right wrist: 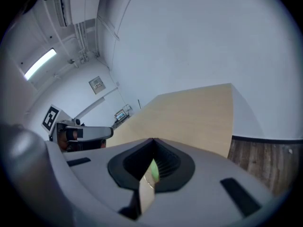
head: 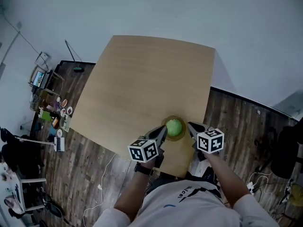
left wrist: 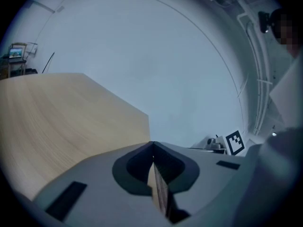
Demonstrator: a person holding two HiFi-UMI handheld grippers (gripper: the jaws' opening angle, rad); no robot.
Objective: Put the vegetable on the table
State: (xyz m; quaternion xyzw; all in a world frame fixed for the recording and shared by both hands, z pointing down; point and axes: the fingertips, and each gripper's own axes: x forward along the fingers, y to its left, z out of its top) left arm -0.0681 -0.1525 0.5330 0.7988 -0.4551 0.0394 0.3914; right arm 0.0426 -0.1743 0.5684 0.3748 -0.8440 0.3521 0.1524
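Two grippers flank a round green vegetable [head: 174, 126], which sits on a small brown plate [head: 166, 121] at the near edge of the pale wooden table [head: 142, 79], close to the person's body. The left gripper [head: 162, 130] points in from the plate's left side, its tip just beside the rim. The right gripper [head: 190, 126] lies on the opposite side, near the plate but apart from the vegetable. Neither holds anything. In the left gripper view the two jaws meet at their tips, leaving only a thin slit below through which the table's wood grain shows. In the right gripper view the jaws are pressed together in the same way, with a sliver of green visible through the slit (the vegetable, seen past the jaws rather than caught between them). The rest of the tabletop is bare wood. Around it runs a dark plank floor [head: 236, 122], and at the far left — well apart from the table — a laptop [head: 38, 78] stands open on a cluttered rack [head: 47, 103].
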